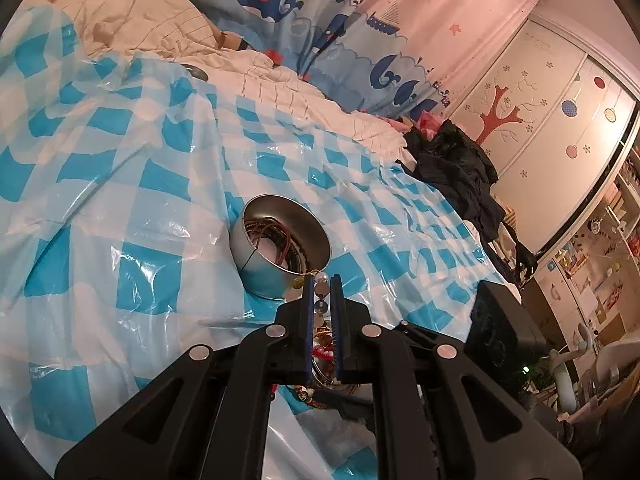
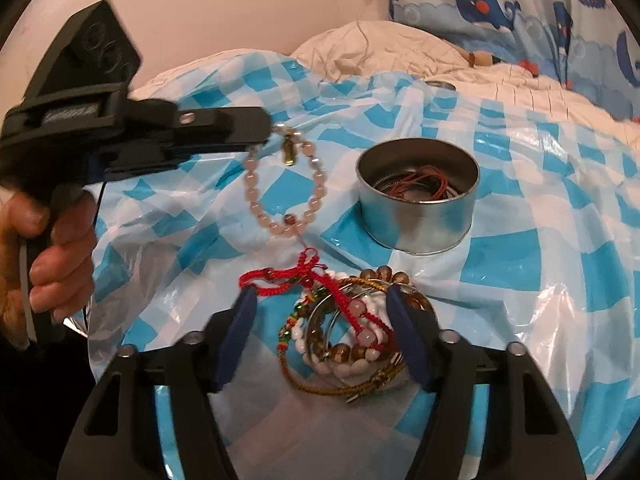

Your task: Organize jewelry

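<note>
My left gripper (image 1: pixel 322 280) is shut on a pale pink bead bracelet (image 2: pixel 282 188) with a gold charm and holds it hanging in the air, left of the round metal tin (image 2: pixel 418 204). The tin (image 1: pixel 280 252) holds several cords and bracelets. A red cord (image 2: pixel 308 272) trails from the lifted bracelet down to the pile of bracelets (image 2: pixel 352 336) on the checked sheet. My right gripper (image 2: pixel 320 304) is open, low over the pile, with its fingers on either side of it. The left gripper (image 2: pixel 264 128) shows at the upper left in the right wrist view.
A blue and white checked plastic sheet (image 1: pixel 120 200) covers the bed. White bedding and pillows (image 1: pixel 140 20) lie behind it. Dark clothes (image 1: pixel 460 160) sit at the bed's far right edge. A whale-print curtain (image 1: pixel 320 20) hangs behind.
</note>
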